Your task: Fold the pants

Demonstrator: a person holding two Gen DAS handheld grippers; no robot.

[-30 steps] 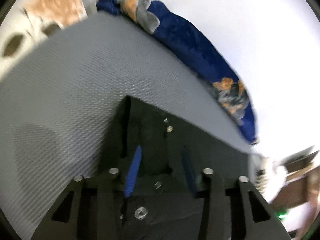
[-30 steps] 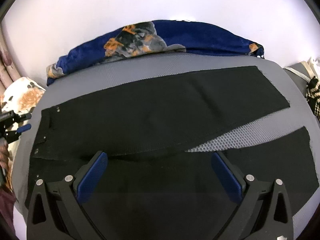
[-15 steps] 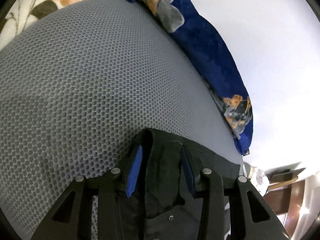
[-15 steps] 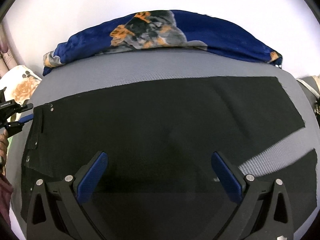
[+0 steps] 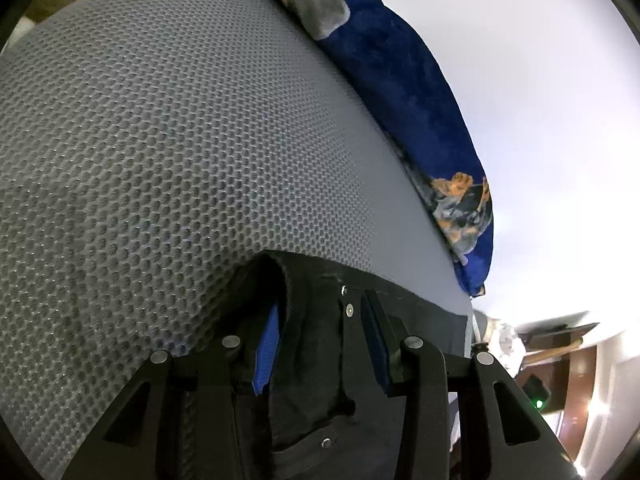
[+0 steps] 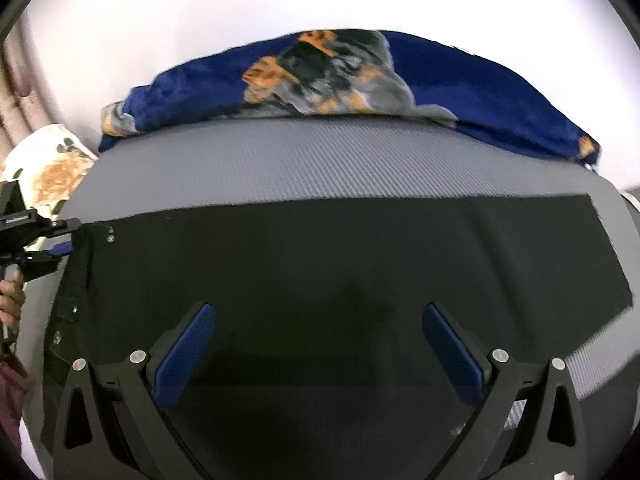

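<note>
Black pants point(image 6: 340, 272) lie flat on a grey mesh mat point(image 6: 320, 168), waistband at the left, legs stacked and running right. My left gripper point(image 5: 320, 320) is shut on the waistband corner point(image 5: 316, 340), a fold of black cloth with metal snaps bunched between its blue pads. It also shows in the right wrist view point(image 6: 60, 246) at the pants' upper left corner. My right gripper point(image 6: 318, 344) is wide open and empty, hovering low over the middle of the pants.
A blue blanket with orange and grey print point(image 6: 360, 80) lies along the mat's far edge, also in the left wrist view point(image 5: 400, 92). A floral cushion point(image 6: 48, 164) sits at the far left. Dark wooden furniture point(image 5: 560, 352) stands beyond the mat's end.
The near leg has been carried over the far leg, so the grey gap between them is covered. My left gripper moved the waistband corner toward the far edge. My right gripper dropped closer to the cloth.
</note>
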